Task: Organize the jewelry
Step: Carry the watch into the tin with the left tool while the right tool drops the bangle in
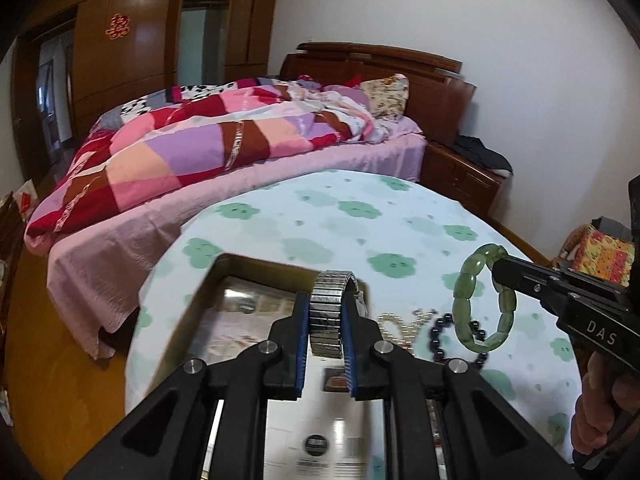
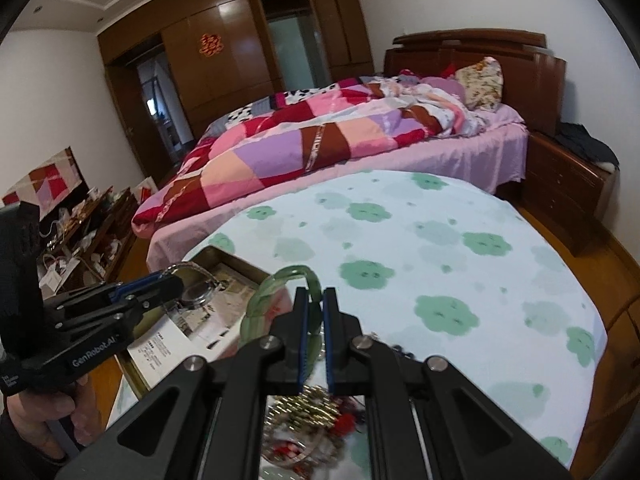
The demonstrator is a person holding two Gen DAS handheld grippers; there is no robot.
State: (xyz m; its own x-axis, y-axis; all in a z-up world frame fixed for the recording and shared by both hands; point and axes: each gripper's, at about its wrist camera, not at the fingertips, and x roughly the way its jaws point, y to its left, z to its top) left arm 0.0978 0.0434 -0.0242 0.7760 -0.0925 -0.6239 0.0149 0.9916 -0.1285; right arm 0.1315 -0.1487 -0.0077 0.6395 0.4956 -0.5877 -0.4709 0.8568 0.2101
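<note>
Two claws grip one piece each: left claw [image 1: 325, 312] a metal watch [image 1: 329, 312], right claw [image 2: 315, 312] a green bracelet [image 1: 466, 292].

Green bracelet [image 1: 482, 300], silver watch band [image 1: 328, 312], white cloth [image 1: 360, 220] w/ green flowers; pink patchwork quilt [image 1: 180, 140] at 11.

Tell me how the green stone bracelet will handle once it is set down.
The green stone bracelet hangs as an open hoop from the right claw, so it probably holds shape. Its segmented beads may flex slightly. Glossy stone looks slippery and chip-prone.
</note>
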